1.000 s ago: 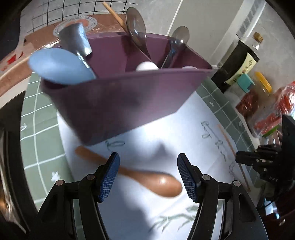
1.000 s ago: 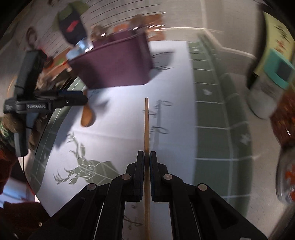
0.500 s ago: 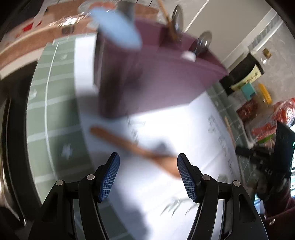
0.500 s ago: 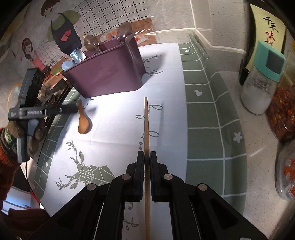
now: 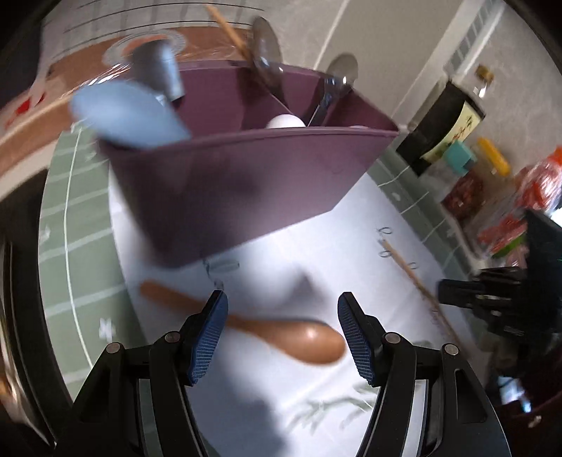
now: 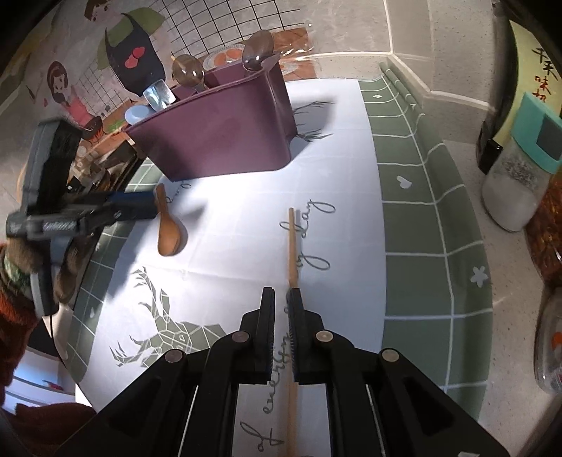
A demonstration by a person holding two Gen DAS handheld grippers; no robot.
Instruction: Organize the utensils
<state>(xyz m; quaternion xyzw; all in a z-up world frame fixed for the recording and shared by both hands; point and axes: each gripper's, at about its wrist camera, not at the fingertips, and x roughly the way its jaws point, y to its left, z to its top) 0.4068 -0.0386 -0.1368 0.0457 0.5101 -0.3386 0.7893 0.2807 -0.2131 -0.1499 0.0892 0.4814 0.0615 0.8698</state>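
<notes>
Left wrist view. My left gripper (image 5: 281, 328) is released, jaws spread wide, nothing between the pads; it hangs over one wooden spoon (image 5: 267, 332) lying flat on the white cloth (image 5: 316, 253). The spoon's handle passes behind the left finger (image 5: 207, 337), so its middle is hidden. Behind it stands one purple caddy (image 5: 239, 190), blurred. In it I count one light blue spoon (image 5: 126, 116), one grey spatula-like head (image 5: 158, 73), two metal spoons (image 5: 267, 49), one wooden chopstick (image 5: 228, 30) and a white rounded end (image 5: 284, 121) I cannot identify. Their lower parts are hidden by the caddy wall. A second chopstick (image 5: 414, 281) lies on the cloth at right, its near end lost behind the right gripper (image 5: 456, 293).

Right wrist view. The right gripper (image 6: 281, 298) is easing open, jaws apart by a narrow gap. The chopstick (image 6: 291, 246) runs along the inner face of the right finger (image 6: 298, 316); I cannot tell whether the pad touches it. Its near end is cut off at the frame's bottom edge. One caddy (image 6: 224, 140), one wooden spoon (image 6: 170, 232), with the left gripper (image 6: 137, 209) above its handle. On the tabletop (image 6: 509, 281), right side: one teal-capped shaker (image 6: 516, 175); other jars are cropped.
</notes>
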